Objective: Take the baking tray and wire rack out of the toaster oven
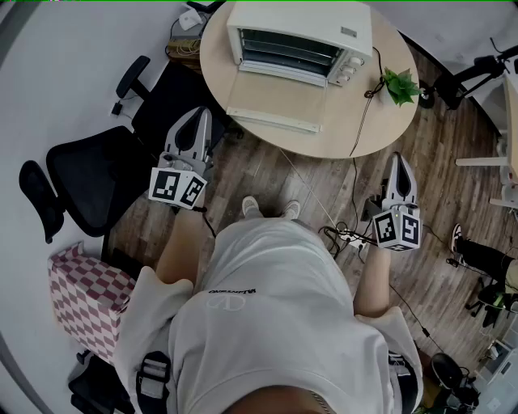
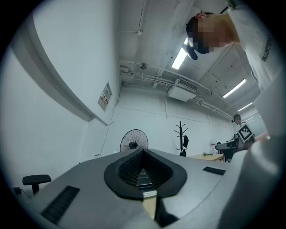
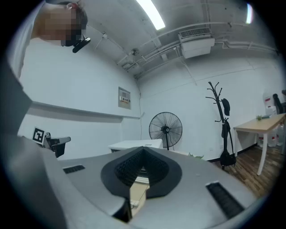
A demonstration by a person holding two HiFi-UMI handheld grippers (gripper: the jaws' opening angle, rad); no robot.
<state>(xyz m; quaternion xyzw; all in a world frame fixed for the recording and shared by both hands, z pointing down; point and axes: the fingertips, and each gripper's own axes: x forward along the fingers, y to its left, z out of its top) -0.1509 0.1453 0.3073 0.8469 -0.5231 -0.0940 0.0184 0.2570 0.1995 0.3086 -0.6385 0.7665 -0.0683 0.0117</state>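
Well, both grippers hang clenched and empty, short of the table (image 1: 380, 121): the left gripper (image 1: 202, 117) at eleven o'clock from the person's shoes (image 1: 271, 208), the right gripper (image 1: 399, 159) at two. The oven (image 1: 299, 24) stands at twelve with its door (image 1: 271, 101) dropped flat and the rack (image 1: 287, 47) showing inside; the tray is presumably in there too, though I cannot pick it out. I reckon the person should step in, open one gripper, come in level over the door, pinch the rack's front bar mid-span and draw straight toward six.
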